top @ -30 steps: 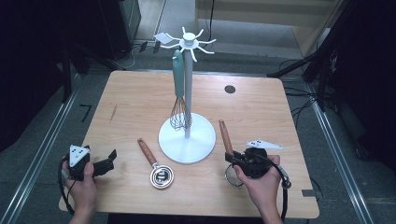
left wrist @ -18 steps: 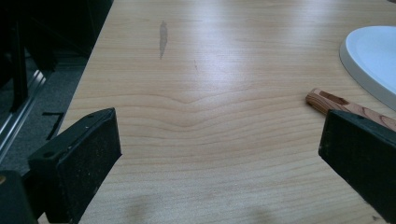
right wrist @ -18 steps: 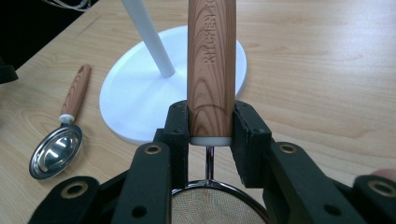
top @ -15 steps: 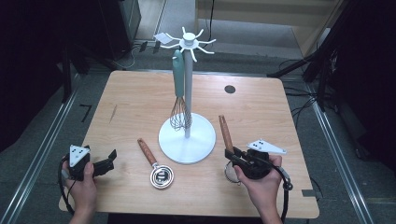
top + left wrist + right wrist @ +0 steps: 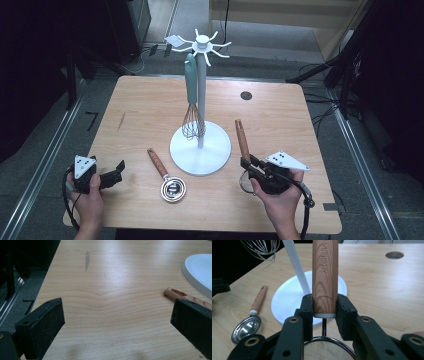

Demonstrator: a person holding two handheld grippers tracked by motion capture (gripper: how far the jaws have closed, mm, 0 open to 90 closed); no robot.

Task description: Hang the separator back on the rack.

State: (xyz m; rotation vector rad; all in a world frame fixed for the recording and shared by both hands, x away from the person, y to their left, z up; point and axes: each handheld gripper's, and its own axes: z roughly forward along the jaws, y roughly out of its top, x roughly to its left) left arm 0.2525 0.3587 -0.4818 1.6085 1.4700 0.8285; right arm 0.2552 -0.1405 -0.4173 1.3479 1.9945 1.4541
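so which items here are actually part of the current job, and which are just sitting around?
In play:
- strainer, wooden handle clamped in the right gripper
- white hook stand, presumably where it goes

Lying about:
- whisk, already hanging on the stand
- measuring spoon, flat on the table
- left gripper, open, holding nothing

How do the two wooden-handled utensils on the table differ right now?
The mesh strainer with the wooden handle is clamped at the handle's base by the right gripper; the steel measuring spoon with the wooden handle lies free on the table. The strainer's head is wire mesh, the spoon's a solid shiny bowl. Both have reddish wooden handles.
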